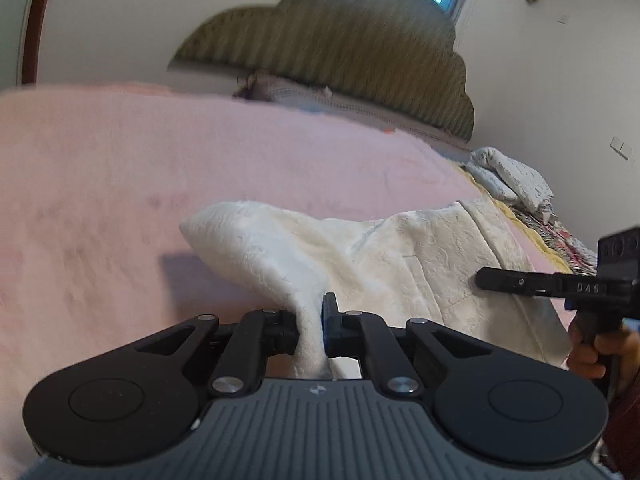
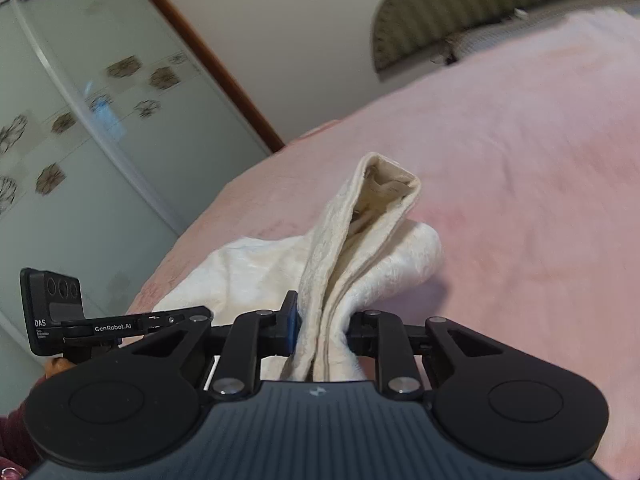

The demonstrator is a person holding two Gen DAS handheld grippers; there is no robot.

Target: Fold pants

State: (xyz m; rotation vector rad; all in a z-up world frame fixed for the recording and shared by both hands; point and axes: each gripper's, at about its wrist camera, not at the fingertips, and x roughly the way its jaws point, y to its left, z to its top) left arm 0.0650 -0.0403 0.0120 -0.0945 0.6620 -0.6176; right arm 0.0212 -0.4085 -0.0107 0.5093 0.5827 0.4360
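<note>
Both the left gripper [image 1: 311, 326] and right gripper [image 2: 324, 330] have fingers clamped on the pants [image 1: 384, 256], lifting an edge ahead over the bed [image 1: 160, 168], likely to fold.

Beneath my jaws lay a bed [image 1: 160, 168] covered by a pink fleece blanket [image 2: 520, 128]. The cream pants [image 1: 420, 256] rested partly on that blanket, with one bunched leg [image 2: 372, 216] raised off it. Beyond the pants, toward the striped headboard [image 1: 340, 44], a grey pillow [image 1: 304, 96] lay. To the right of the pants, a folded white printed quilt [image 1: 508, 176] sat at the bed's edge.
</note>
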